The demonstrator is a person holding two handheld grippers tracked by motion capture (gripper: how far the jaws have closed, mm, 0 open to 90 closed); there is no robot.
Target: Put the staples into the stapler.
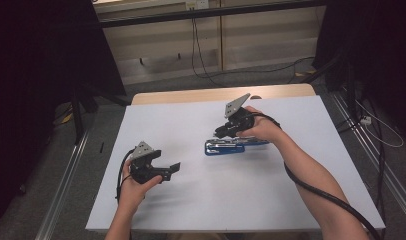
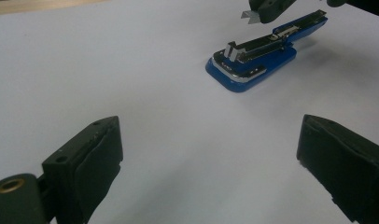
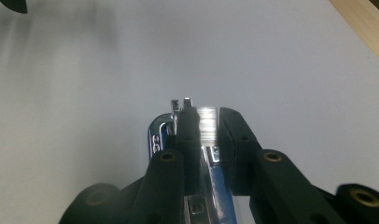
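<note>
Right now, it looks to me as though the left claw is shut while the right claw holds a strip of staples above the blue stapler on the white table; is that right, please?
Not quite: the left claw is open, its jaws wide apart over the bare white table, as the left gripper view shows. The rest stands: the right claw holds a strip of staples above the blue stapler.

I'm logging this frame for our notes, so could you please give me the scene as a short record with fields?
surface: white sheet on a wooden table
object: blue stapler, lying flat, metal magazine exposed
left gripper: jaws wide open, empty, apart from the stapler
right gripper: jaws nearly closed over the stapler's metal top; whether they grip it cannot be told
hands: left hand and right hand each hold a gripper
</note>
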